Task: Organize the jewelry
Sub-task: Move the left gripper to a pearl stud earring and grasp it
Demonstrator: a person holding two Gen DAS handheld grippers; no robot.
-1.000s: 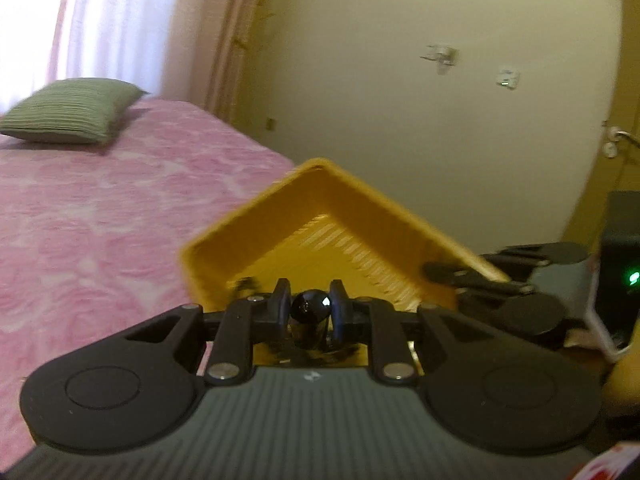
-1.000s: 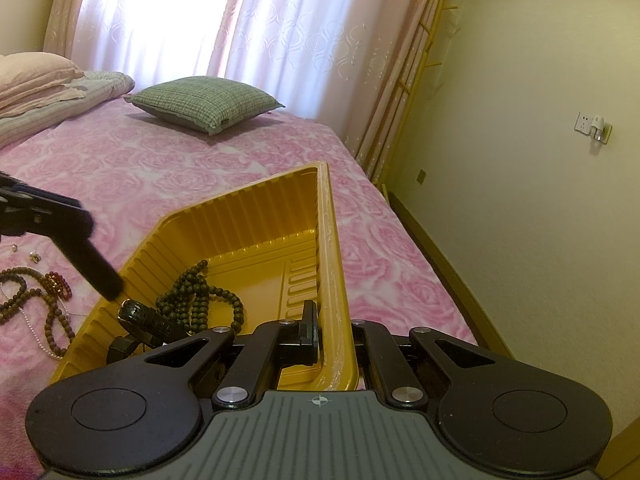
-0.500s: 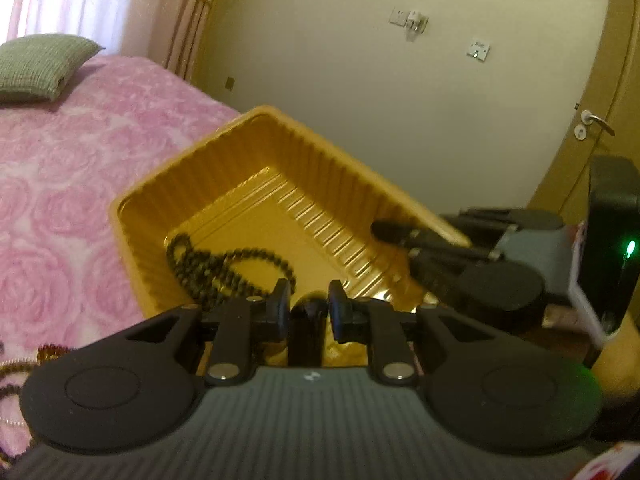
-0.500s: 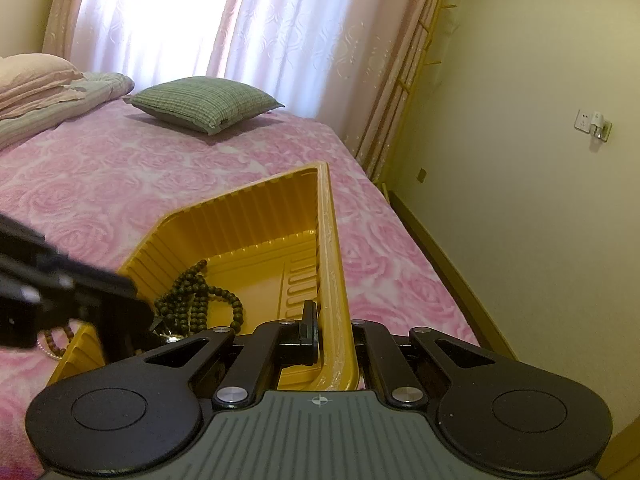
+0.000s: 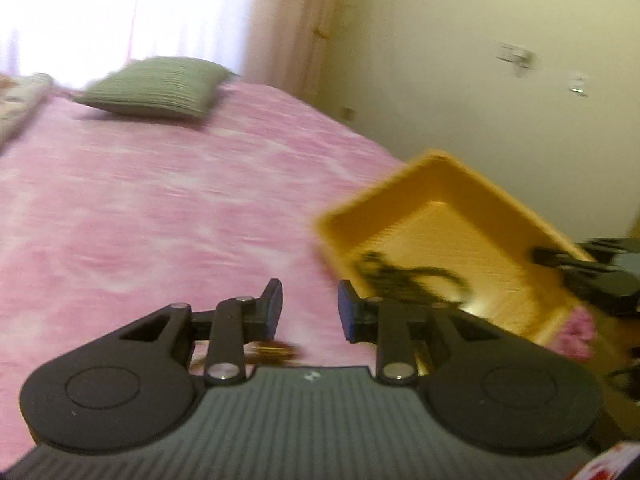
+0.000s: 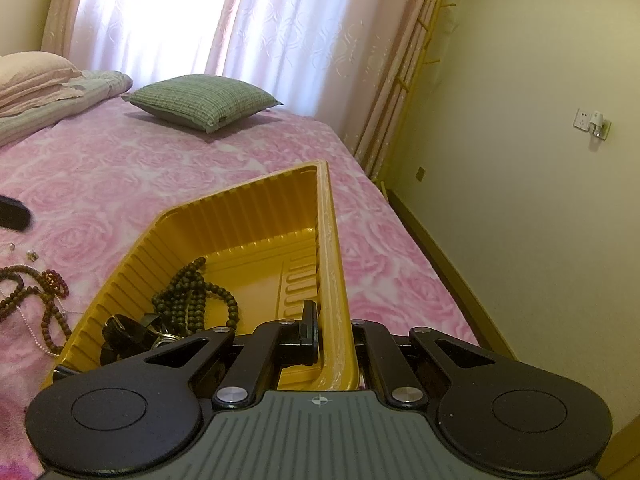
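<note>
A yellow ribbed tray lies on the pink bed; it also shows in the left wrist view. My right gripper is shut on the tray's right rim. In the tray lie a dark bead necklace and a black watch-like item. My left gripper is open and empty, over the bedspread left of the tray. Brown bead strands, a red bracelet and a thin pearl chain lie on the bed left of the tray. The left wrist view is blurred.
A green pillow lies at the far end of the bed, with folded bedding at far left. The bed's right edge drops to the floor beside the yellow wall. Curtains hang behind.
My left gripper has opened, released the black item into the tray, and swung left away from the tray. My right gripper still holds the rim.
</note>
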